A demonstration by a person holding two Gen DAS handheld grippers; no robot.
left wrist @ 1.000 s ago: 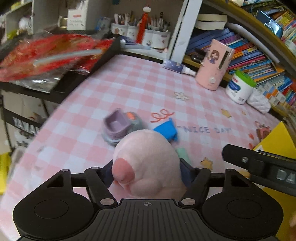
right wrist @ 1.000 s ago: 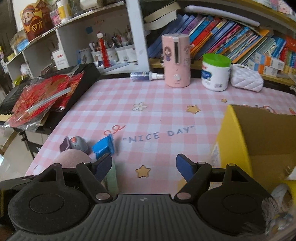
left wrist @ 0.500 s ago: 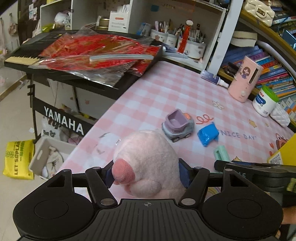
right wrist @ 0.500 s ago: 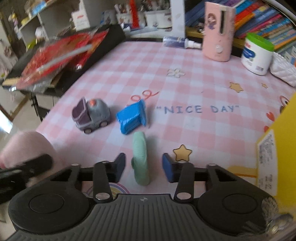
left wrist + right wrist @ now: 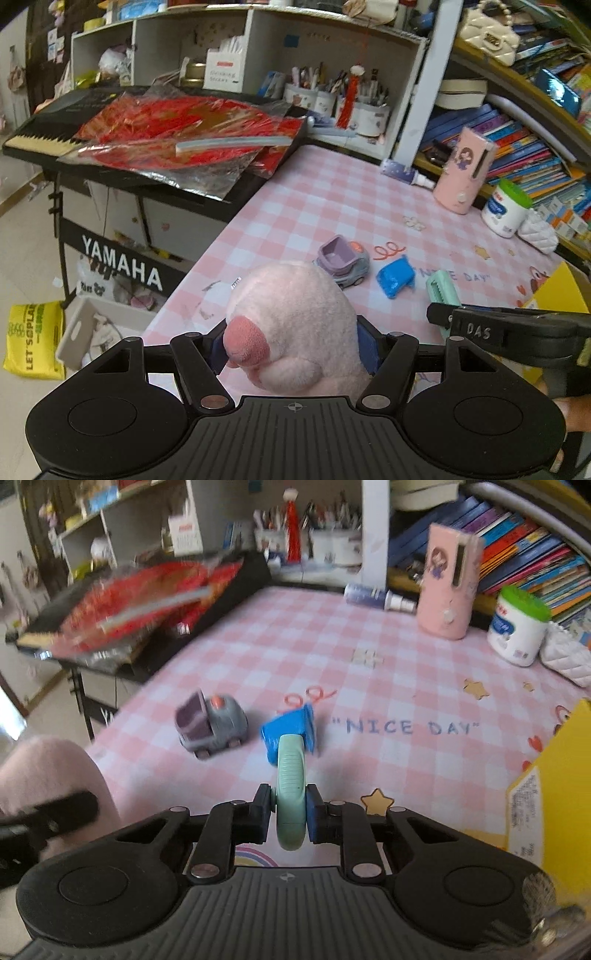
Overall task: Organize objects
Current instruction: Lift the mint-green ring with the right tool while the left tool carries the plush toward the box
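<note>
While the left gripper (image 5: 295, 349) squeezes a pink plush (image 5: 295, 317), the right gripper (image 5: 290, 814) pinches a green comb (image 5: 291, 775).

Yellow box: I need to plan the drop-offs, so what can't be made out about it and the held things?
- Yellow box: cut by right wrist view's edge; interior unseen.
- Pink plush: left gripper hides its underside.
- Green comb: right gripper covers its rear; lifted or resting, unclear.
</note>
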